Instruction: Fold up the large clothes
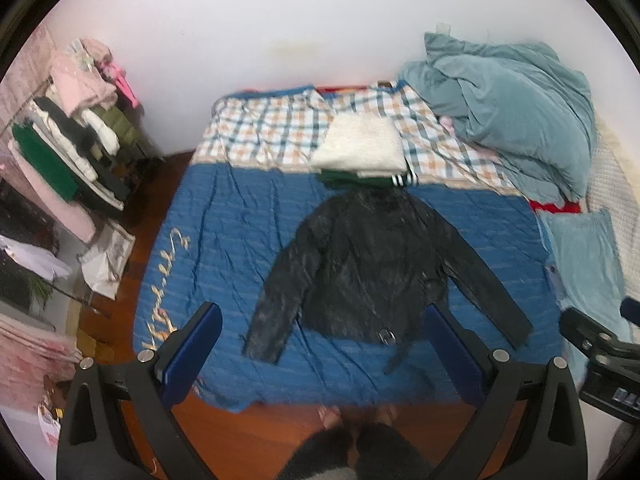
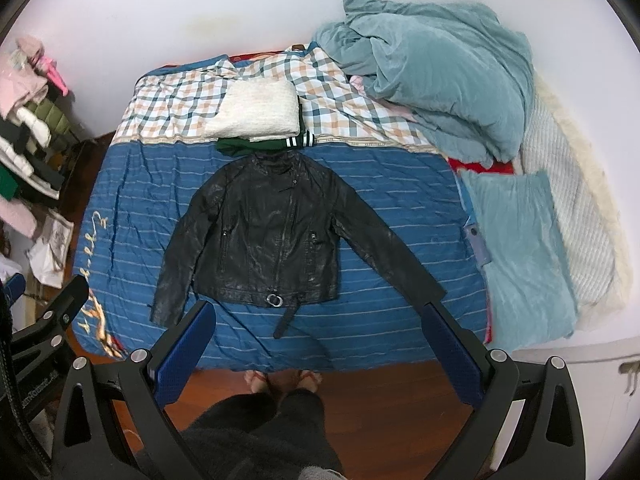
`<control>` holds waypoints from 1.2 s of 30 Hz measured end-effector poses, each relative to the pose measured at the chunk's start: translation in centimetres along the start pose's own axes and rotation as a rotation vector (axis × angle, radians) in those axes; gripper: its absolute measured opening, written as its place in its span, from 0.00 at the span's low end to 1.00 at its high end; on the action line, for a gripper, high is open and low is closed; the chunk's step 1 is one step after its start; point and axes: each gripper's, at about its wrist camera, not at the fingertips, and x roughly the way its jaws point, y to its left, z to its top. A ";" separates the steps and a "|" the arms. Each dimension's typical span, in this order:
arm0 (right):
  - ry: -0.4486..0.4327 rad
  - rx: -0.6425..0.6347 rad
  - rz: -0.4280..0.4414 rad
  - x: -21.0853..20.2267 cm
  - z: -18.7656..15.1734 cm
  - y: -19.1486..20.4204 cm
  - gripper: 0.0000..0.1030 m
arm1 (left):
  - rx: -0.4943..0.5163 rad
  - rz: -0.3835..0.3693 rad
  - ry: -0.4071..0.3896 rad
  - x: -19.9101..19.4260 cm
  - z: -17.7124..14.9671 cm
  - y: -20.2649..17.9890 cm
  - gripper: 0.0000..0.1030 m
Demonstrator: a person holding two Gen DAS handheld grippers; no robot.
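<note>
A black leather jacket [image 1: 368, 264] lies flat, front up, sleeves spread, on a blue striped bedspread [image 1: 224, 240]; it also shows in the right wrist view [image 2: 272, 244] with its belt buckle [image 2: 275, 300] at the hem. My left gripper [image 1: 324, 322] is open and empty, held high above the bed's near edge. My right gripper [image 2: 318, 320] is open and empty, also high above the near edge; part of it shows at the right of the left wrist view [image 1: 600, 344].
Folded white [image 2: 256, 110] and green [image 2: 256, 145] clothes are stacked beyond the jacket's collar. A teal duvet heap [image 2: 440, 72] and pillow [image 2: 520, 256] lie at the right. A clothes rack [image 1: 60, 152] stands left. The person's feet [image 2: 282, 380] are on wood floor.
</note>
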 end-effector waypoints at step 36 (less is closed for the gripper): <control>-0.010 1.601 0.319 61.8 -19.4 -37.3 0.60 | 0.050 0.269 0.404 50.8 -2.1 -17.5 1.00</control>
